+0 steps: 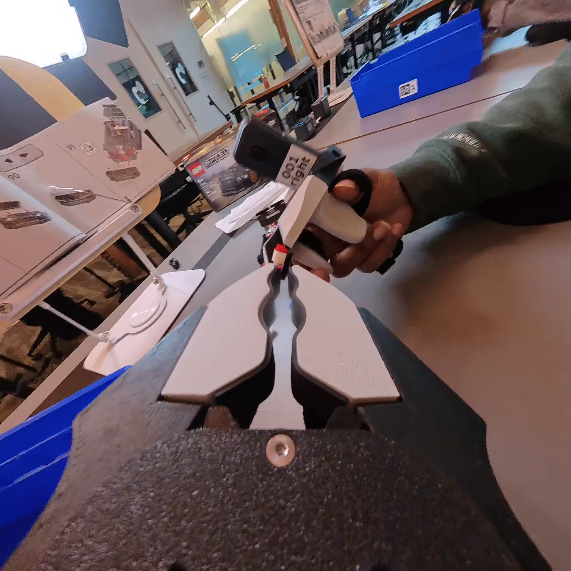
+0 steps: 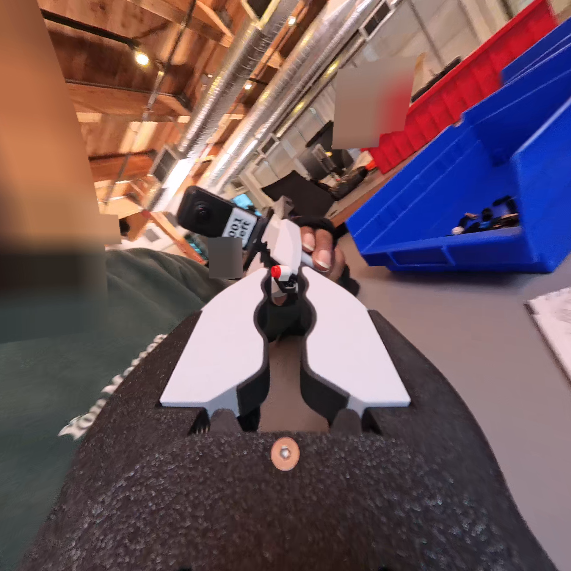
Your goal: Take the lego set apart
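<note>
Both hand-held grippers clamping lego piece

Bright indoor light, blown-out window glare, fisheye-bent edges, soft motion blur throughout.

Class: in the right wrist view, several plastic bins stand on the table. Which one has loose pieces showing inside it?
The nearest blue bin, right of the hand-held grippers: small dark pieces lie on its floor. The red bin behind shows no contents.

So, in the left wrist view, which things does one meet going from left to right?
Instruction booklet on its stand → Lego box → small white and red Lego piece at the tool tips → person's hand → green sleeve.
</note>
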{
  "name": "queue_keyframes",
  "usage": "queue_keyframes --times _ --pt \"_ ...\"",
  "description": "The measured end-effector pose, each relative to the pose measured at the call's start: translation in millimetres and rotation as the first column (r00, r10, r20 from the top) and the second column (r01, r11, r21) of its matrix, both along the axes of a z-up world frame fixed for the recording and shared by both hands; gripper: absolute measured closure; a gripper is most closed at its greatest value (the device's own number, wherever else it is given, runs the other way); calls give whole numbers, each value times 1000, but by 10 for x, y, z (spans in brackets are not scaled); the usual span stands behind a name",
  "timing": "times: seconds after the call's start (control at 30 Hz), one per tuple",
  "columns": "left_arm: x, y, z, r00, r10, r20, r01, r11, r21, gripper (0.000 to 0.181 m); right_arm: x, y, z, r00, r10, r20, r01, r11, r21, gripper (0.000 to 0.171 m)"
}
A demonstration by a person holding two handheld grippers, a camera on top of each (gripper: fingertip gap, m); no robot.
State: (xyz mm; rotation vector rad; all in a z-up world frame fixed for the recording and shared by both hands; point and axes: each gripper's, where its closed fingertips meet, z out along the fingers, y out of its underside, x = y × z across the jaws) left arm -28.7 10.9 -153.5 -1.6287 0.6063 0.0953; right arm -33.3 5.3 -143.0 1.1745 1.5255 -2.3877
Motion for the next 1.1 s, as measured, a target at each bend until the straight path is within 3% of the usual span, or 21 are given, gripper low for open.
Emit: queue_keyframes --times 0.1,0.2,0.37,0.67,0.83,1.1 --pt "-128 32 -42 994 91 -63 -92 995 -25 177 -59 110 -13 991 -127 -52 134 976 172 153" --pt "-222 61 -124 976 161 -149 -170 984 -47 177 -118 150 -61 962 -235 -137 270 888 372 153" --pt "-210 80 -211 959 172 -225 -190 980 -63 178 -197 105 -186 942 -300 -153 336 806 488 159" --pt "-213 84 -225 939 184 -290 -202 979 -32 177 -194 120 -221 949 -298 -100 310 834 458 164" --pt "-166 73 -167 947 159 -281 -164 987 5 164 -151 62 -190 969 -241 -52 243 894 376 164" --pt "-112 49 -160 949 132 -285 -141 990 -13 169 -106 -12 -186 985 -174 4 162 928 336 165"
